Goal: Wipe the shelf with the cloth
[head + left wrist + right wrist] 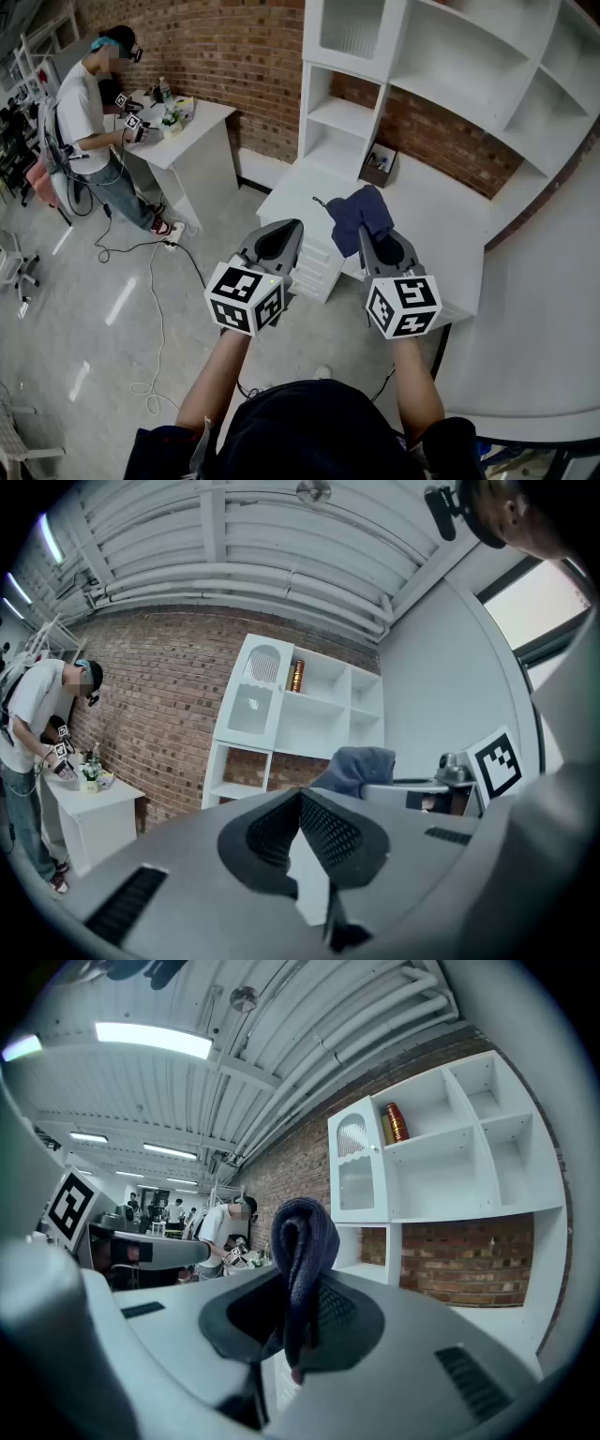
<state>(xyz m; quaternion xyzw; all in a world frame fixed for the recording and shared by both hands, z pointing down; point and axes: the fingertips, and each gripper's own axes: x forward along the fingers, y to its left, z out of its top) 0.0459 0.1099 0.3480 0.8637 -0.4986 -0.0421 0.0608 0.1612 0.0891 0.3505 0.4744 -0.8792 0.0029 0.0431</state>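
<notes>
A dark blue cloth (361, 214) (302, 1255) (361, 766) is pinched in my right gripper (367, 234) (298, 1321), which is shut on it; the cloth bunches up above the jaws. To its left my left gripper (284, 240) (300, 808) is shut with nothing in it. Both are held in the air before the white shelf unit (441, 75) (441, 1147) (300, 724), above the white desk (450, 225) at its foot. Neither touches a shelf.
A small dark box (378, 166) stands at the back of the desk by the brick wall. A reddish can (395, 1122) (297, 676) sits on an upper shelf. At the far left a person (89, 122) works at another white table (192, 141). Cables (155, 281) lie on the floor.
</notes>
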